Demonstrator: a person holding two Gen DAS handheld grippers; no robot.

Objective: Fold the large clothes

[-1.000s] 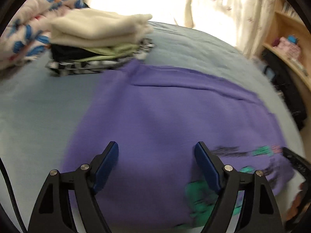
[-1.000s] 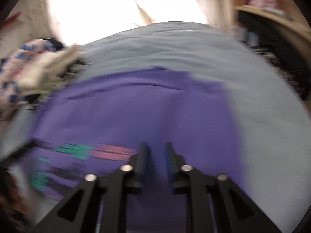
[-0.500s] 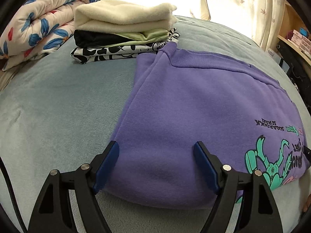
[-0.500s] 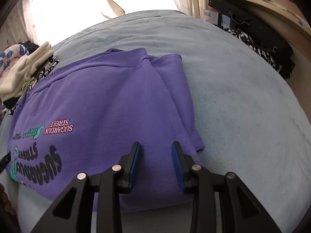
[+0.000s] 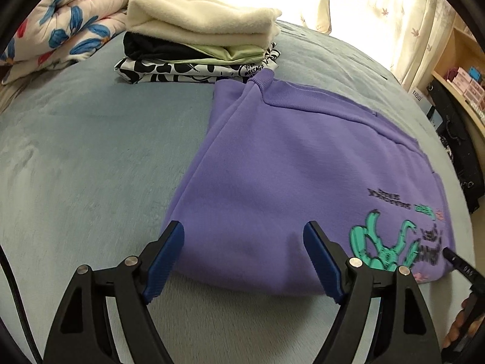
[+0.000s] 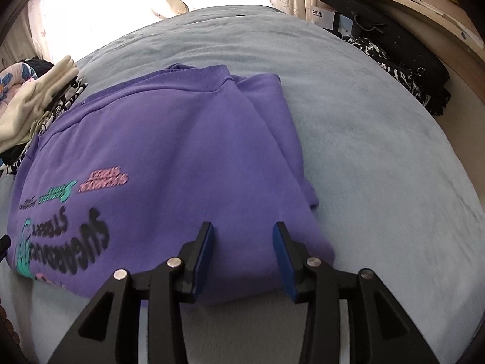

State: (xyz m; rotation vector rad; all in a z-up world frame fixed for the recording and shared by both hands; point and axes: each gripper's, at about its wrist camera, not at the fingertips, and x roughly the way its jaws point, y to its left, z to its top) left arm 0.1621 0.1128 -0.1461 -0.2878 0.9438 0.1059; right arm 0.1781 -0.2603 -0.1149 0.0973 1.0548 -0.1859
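The purple sweatshirt lies folded into a thick rectangle on the grey bedspread, its far corner touching the stack of folded clothes (at least 4 pieces). The left gripper stands wide apart, holding nothing. The right gripper has just been opening, nothing pinched. This garment looks nearly done; stacking seems left.

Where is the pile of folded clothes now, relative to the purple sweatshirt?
In the left wrist view the pile of folded clothes sits on the bed beyond the purple sweatshirt, touching its far left corner, with the floral quilt on its left.
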